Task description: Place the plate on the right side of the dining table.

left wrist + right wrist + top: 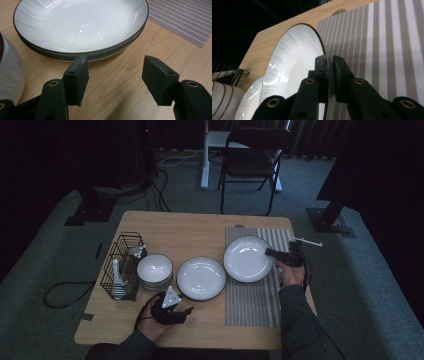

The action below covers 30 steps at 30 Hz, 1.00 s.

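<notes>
Left gripper [186,311] jaws apart, empty, low over bare wooden table [190,232], just short of stacked white dark-rimmed shallow plates [80,27], right gripper [268,252] clamped on rim of white dark-rimmed round plate [248,258] on grey striped woven placemat [252,302], black wire rack [121,265] far left.

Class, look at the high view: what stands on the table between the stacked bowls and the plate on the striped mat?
A stack of plates, on bare wood, in the high view.
</notes>
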Tool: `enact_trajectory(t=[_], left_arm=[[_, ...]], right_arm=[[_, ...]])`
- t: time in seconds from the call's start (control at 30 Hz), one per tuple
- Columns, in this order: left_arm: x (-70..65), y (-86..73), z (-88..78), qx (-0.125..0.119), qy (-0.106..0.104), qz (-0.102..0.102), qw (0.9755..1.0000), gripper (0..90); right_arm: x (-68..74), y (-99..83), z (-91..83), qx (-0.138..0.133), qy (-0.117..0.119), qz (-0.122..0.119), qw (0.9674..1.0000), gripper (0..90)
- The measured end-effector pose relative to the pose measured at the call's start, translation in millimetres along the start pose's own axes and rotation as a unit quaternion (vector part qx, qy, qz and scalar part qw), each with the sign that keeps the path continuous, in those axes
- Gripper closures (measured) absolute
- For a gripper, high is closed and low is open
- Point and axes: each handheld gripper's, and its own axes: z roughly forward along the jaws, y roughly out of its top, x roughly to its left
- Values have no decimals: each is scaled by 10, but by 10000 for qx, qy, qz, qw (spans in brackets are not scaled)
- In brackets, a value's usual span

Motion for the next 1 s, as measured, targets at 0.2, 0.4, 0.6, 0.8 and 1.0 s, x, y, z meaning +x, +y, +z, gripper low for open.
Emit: enact_trajectory(t=[0.2, 0.4, 0.6, 0.8, 1.0], left_arm=[[-12, -3, 12, 12, -18, 5, 10000, 388], [-20, -9, 27, 49, -38, 4, 10000, 387], [-33, -12, 40, 79, -59, 34, 9999, 386], [-31, -13, 44, 77, -63, 21, 9999, 385], [-36, -16, 52, 95, -72, 34, 9999, 386]], right_arm=[[-104, -14, -48, -41, -63, 89, 9999, 834], [-224, -42, -96, -63, -174, 180, 9997, 834], [-333, -85, -127, -80, -229, 273, 9993, 834], [-435, -134, -138, -85, -300, 325, 9990, 833], [-504, -174, -121, -47, -345, 382, 9987, 833]])
